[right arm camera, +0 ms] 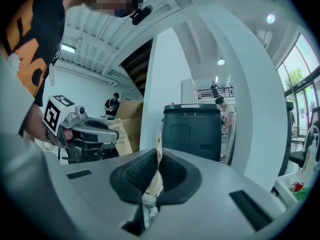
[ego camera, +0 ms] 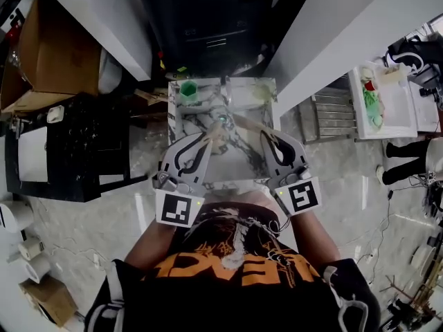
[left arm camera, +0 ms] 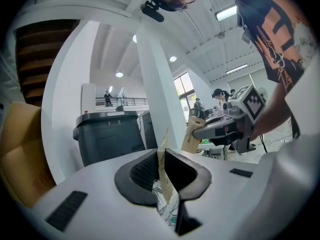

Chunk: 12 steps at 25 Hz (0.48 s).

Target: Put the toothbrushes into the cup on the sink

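A green cup (ego camera: pixel 187 89) stands at the far left corner of the marble sink (ego camera: pixel 249 92). My left gripper (ego camera: pixel 205 138) is shut on a toothbrush in a tan paper packet (ego camera: pixel 214 126) that points toward the basin's middle. To its right, my right gripper (ego camera: pixel 266 135) is shut on a second tan toothbrush packet (ego camera: pixel 248 124). Both are over the sink's near half, short of the cup. The left gripper view has its packet (left arm camera: pixel 163 156) edge-on between the jaws, with the right gripper (left arm camera: pixel 200 133) beyond. In the right gripper view its own packet (right arm camera: pixel 157 171) is pinched the same way.
A cardboard box (ego camera: pixel 52 47) and a black cabinet (ego camera: pixel 69 147) flank the sink on the left. White pillars rise on both sides. A dark bin (right arm camera: pixel 192 129) stands ahead. A white table with clutter (ego camera: pixel 387 99) is at the right; people stand far off.
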{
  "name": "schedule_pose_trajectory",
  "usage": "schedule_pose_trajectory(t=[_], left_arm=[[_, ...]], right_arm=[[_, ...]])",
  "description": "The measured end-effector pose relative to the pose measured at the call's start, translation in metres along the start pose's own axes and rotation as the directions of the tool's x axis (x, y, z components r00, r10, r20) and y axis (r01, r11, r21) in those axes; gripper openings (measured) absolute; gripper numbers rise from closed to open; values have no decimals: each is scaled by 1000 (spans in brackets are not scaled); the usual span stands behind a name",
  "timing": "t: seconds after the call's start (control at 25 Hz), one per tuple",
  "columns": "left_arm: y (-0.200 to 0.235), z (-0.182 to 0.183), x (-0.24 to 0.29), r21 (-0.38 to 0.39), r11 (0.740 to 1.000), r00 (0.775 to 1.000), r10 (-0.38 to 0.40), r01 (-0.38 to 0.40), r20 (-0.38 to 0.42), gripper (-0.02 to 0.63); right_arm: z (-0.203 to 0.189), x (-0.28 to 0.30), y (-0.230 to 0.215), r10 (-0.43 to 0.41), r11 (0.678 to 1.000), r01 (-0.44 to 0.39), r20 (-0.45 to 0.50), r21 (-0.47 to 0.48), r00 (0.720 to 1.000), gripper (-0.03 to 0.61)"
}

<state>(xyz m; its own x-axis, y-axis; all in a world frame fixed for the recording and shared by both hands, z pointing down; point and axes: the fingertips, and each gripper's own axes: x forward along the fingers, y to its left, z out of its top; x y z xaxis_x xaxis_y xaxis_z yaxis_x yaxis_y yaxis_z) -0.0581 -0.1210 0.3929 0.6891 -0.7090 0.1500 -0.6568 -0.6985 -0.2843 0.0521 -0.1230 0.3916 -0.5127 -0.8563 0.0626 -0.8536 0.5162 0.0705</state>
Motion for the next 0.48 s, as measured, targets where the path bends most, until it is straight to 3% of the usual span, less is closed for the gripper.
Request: schedule_pose_trajectory(t=[0.24,0.48], left_arm=[[6,-1,34,-23,1000,1000,15,-15,-4,58],[4,-2,69,-17,1000,1000,21,-21,5,58]], right_arm=[[-4,11,-31,-1,1000,1,-5,2,1000,20],[-24,14,-81,-58,998,58,-40,-14,997,20]])
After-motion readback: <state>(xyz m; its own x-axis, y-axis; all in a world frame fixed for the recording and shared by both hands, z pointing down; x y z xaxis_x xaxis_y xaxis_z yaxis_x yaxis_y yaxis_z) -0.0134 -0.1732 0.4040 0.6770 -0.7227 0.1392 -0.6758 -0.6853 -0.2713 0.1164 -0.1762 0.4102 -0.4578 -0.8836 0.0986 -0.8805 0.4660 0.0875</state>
